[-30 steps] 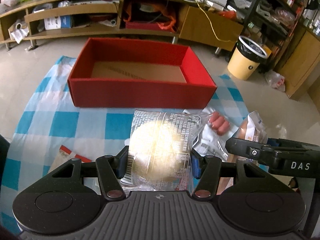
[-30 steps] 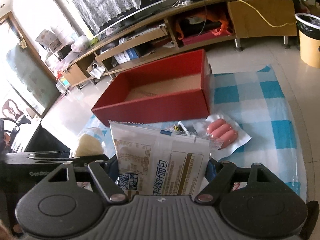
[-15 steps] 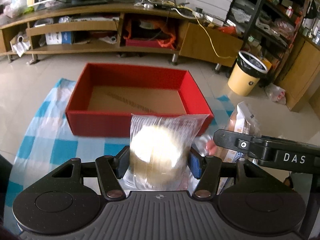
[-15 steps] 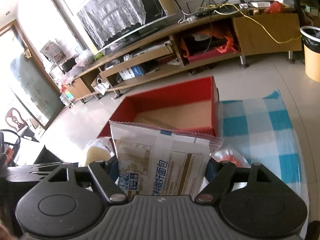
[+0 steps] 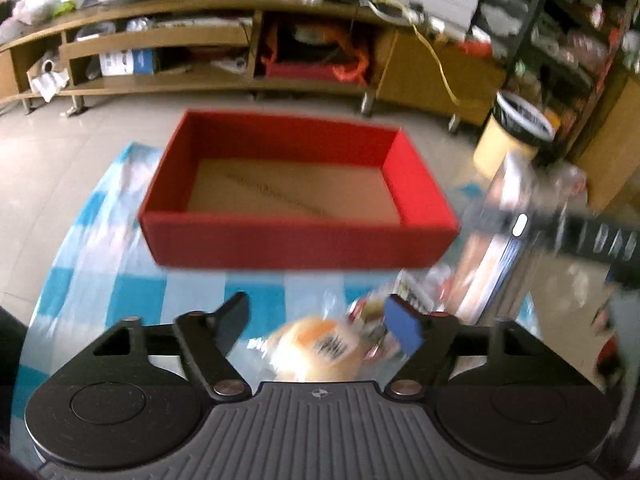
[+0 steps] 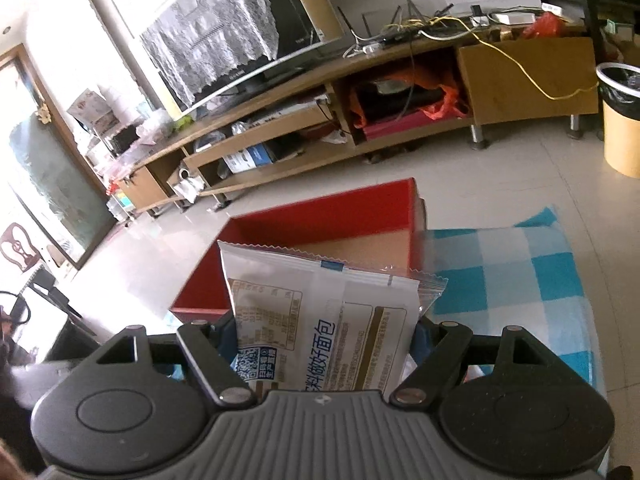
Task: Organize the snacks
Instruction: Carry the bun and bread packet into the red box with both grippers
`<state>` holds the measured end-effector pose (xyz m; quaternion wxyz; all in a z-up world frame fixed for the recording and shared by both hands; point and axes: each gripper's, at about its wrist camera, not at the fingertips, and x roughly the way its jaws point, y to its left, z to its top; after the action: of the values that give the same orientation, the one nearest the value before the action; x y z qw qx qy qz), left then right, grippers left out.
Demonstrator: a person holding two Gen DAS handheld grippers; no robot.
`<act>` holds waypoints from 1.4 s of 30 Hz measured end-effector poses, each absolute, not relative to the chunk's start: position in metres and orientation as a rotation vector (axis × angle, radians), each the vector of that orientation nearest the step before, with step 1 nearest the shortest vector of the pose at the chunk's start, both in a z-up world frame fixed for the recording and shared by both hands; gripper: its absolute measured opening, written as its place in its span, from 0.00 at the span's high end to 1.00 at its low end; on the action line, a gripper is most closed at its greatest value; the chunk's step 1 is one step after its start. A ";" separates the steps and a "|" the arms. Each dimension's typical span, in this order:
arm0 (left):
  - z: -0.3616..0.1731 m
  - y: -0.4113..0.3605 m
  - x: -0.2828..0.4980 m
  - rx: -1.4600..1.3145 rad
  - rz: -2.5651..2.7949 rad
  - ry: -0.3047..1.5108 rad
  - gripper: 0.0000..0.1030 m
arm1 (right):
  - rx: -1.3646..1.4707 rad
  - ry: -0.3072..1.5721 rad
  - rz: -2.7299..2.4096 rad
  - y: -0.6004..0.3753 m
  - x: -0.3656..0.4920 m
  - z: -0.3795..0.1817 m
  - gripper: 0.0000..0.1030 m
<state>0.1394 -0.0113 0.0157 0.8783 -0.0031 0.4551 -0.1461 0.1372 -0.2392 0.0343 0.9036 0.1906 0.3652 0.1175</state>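
Observation:
A red open-topped box (image 5: 300, 236) with a bare cardboard floor stands on the blue-checked cloth (image 5: 132, 304). My left gripper (image 5: 320, 316) hovers short of the box's near wall; its jaws are opening and stand wide. The clear-wrapped round bun (image 5: 316, 348) lies low between them, blurred, with neither pad touching it. My right gripper (image 6: 324, 332) is shut on a white bread packet (image 6: 320, 292), held upright in front of the red box (image 6: 320, 216). In the left wrist view that gripper (image 5: 580, 236) and its packet (image 5: 492, 240) appear blurred at the right of the box.
Other wrapped snacks (image 5: 416, 292) lie blurred on the cloth right of the bun. A yellow bin (image 5: 516, 136) stands on the tiled floor at right, also in the right view (image 6: 620, 120). A long wooden TV stand (image 5: 200, 40) runs behind the box.
The left jaws have sprung apart and the bun has dropped low between them, out of the grip. The right gripper has risen a little towards the box, still holding its packet.

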 end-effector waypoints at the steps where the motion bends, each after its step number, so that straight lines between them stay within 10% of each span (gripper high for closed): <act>1: 0.011 -0.014 0.140 0.020 -0.325 0.959 0.15 | 0.394 0.760 0.244 -0.241 0.136 0.034 0.26; 12: -0.038 -0.041 0.160 0.235 -0.392 1.058 0.07 | 0.387 0.803 0.223 -0.249 0.135 0.025 0.26; 23: -0.047 -0.050 0.145 0.290 -0.430 1.103 0.35 | 0.382 0.826 0.212 -0.249 0.139 0.020 0.26; 42: 0.018 -0.017 0.150 0.038 -0.382 0.984 0.37 | 0.437 0.728 0.227 -0.256 0.141 0.041 0.26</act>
<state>0.1503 -0.0168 0.0183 0.8638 0.0183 0.4695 -0.1821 0.1409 -0.2557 0.0408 0.9050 0.2116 0.3524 0.1097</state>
